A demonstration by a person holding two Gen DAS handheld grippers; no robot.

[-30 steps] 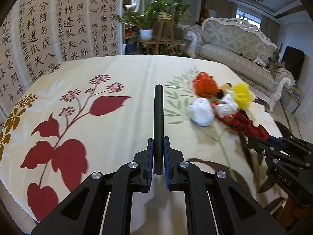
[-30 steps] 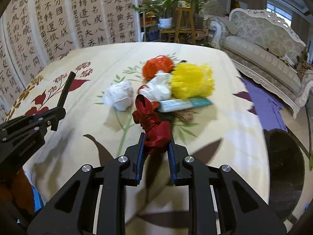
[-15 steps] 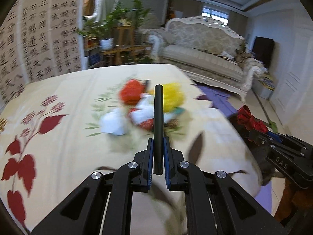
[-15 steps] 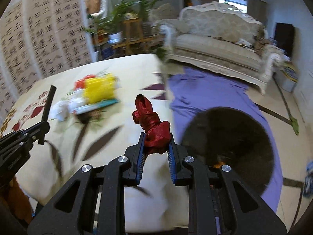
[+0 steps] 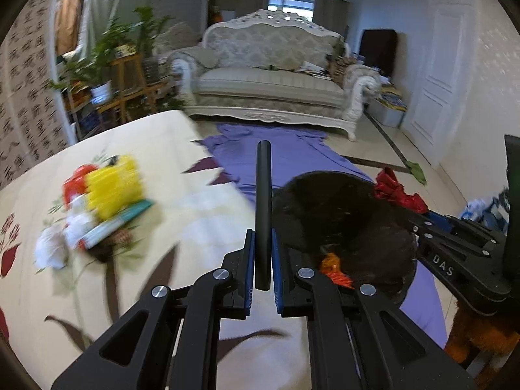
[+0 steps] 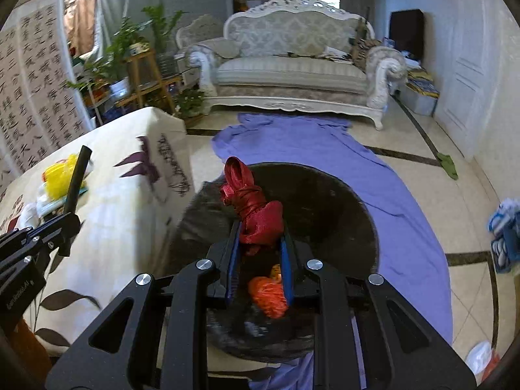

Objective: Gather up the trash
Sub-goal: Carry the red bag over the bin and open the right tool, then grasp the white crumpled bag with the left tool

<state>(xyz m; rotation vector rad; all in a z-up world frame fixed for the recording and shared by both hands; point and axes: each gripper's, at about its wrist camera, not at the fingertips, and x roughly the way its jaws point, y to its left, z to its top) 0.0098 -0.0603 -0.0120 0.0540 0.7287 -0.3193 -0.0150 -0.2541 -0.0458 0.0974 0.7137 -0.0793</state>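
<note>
On the far left, the trash pile [image 5: 97, 208] lies on the desk [image 5: 169, 169] under its cream floral cloth: a yellow wad [image 5: 112, 191], a red piece, white crumpled paper [image 5: 48, 250] and a teal-and-white packet [image 5: 120, 224], all blurred, so the exact pieces are hard to tell apart. The pile sits well to the left of both grippers.

The left gripper [image 5: 262, 273] has its jaws clenched on a black rod [image 5: 263, 195], whose long axis runs straight out ahead, tip angled up toward the sofa [image 5: 273, 78]. Its line passes along the left rim of the black trash bag [image 6: 325, 201], which stands open on the purple sheet [image 6: 399, 214] on the floor, just beside the desk edge.

The right gripper [image 6: 260, 260] grips the red ribbon bundle [image 6: 253, 208], its knotted end standing up and forward out of the jaws. The bag mouth lies directly below and ahead of these jaws, with 1 orange scrap [image 6: 268, 295] already inside. In the left view the same ribbon [image 5: 398, 191] hangs over the bag's right rim.

I judge the right hand the nearer of the 2 to the bag, and the drop depends on the ribbon being over the opening, not over the rim.
</note>
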